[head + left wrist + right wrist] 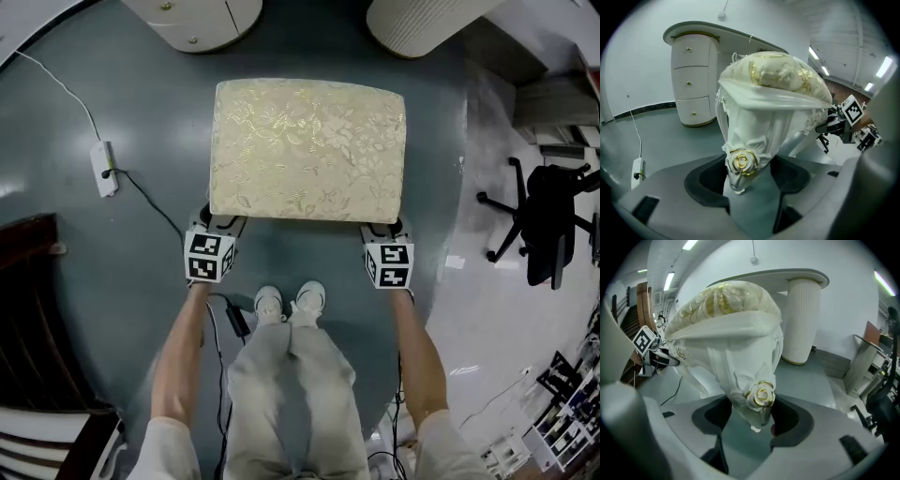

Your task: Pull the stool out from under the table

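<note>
The stool has a cream and gold floral cushion and white carved legs. It stands on the grey floor, out in front of the white table, just ahead of the person's feet. My left gripper is at its near left corner, and its jaws are shut on the leg with the gold rose. My right gripper is at the near right corner, shut on the other near leg. Both legs fill the gap between the pads.
The table's drawer pedestal and ribbed pedestal stand beyond the stool. A power strip with its cable lies on the floor to the left. A black office chair is at the right, dark wooden furniture at the left.
</note>
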